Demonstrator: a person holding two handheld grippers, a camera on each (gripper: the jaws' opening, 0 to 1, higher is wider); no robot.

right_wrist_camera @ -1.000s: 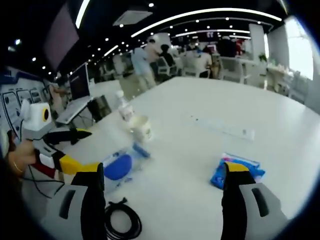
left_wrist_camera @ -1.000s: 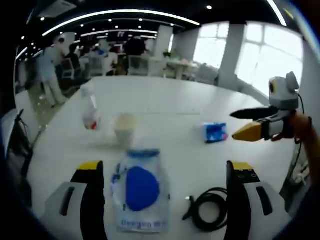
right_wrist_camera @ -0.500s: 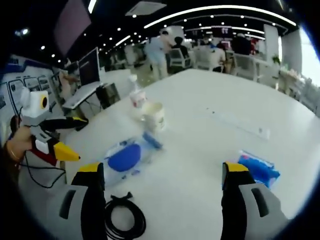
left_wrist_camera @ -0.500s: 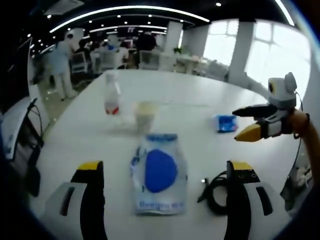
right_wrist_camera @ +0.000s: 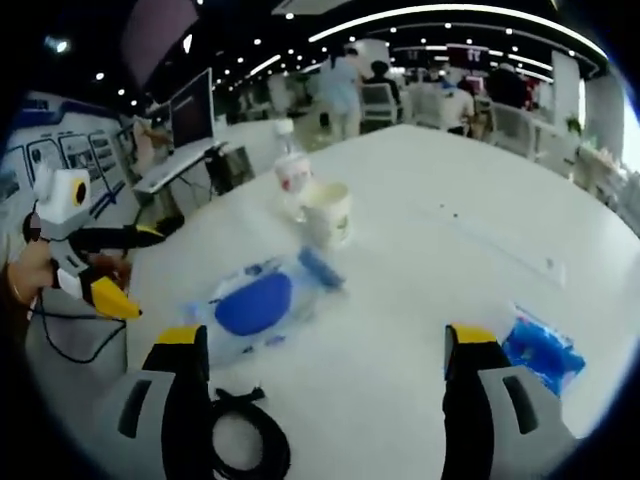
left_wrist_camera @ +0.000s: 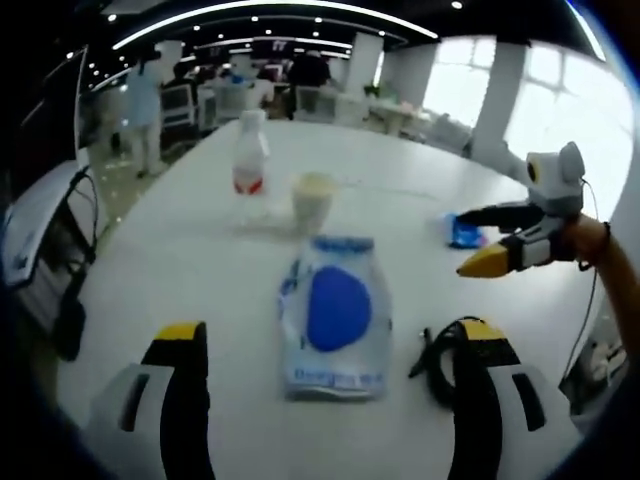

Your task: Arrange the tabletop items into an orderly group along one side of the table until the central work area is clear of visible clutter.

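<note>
Both tools are held w/ jaws apart, gripping nothing: left tool [left_wrist_camera: 325, 345], right tool [right_wrist_camera: 325, 345]. Blue-print pouch [left_wrist_camera: 336, 315] is laid flat mid-desk [left_wrist_camera: 180, 260], paper cup [left_wrist_camera: 313, 201] & bottle [left_wrist_camera: 250, 152] beyond it, black cable [left_wrist_camera: 443, 350] beside it.

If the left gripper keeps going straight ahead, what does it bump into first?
Probably the clear pouch with the blue thing inside, lying flat on the table straight ahead of the open left gripper. The cup stands beyond it. Depth is hard to judge.
</note>
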